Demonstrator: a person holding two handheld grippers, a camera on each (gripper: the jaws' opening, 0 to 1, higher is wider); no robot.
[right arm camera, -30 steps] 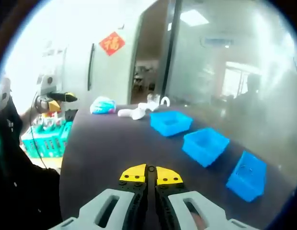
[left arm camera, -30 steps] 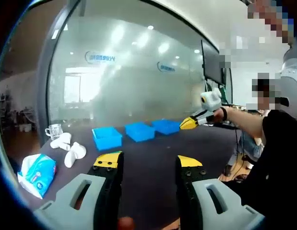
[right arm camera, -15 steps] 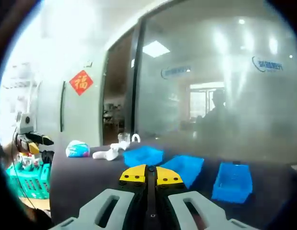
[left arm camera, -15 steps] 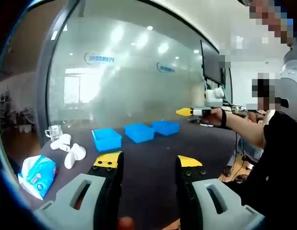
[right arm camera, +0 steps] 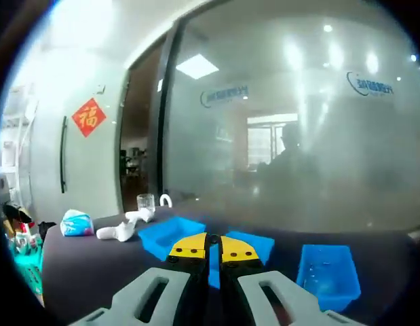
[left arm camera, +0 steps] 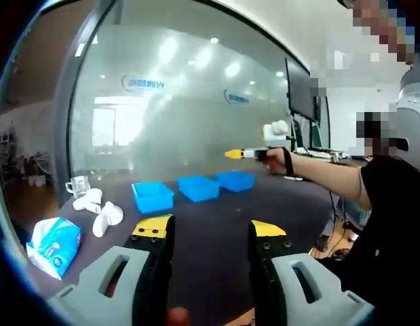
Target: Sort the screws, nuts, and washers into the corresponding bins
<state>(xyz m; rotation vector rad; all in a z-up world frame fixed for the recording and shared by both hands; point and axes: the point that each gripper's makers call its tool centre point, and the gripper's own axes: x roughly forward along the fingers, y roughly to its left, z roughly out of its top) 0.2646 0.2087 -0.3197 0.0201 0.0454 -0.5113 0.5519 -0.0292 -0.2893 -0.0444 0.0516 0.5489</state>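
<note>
left gripper (left arm camera: 208, 229): jaws wide apart, empty | right gripper (right arm camera: 207, 248): jaws pressed together, nothing seen between | three blue bins (left arm camera: 153, 195) at 11 o'clock on dark table (left arm camera: 210, 210) | screws too small to see; likely tiny, hard, slippery, pinch by the middle

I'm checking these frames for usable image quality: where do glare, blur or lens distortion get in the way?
Left gripper view: ceiling-light glare spots the frosted glass wall; fisheye bends its dark frame. Right gripper view: the same glare; the three blue plastic bins look soft, and the red paper wall ornament is blurred.
</note>
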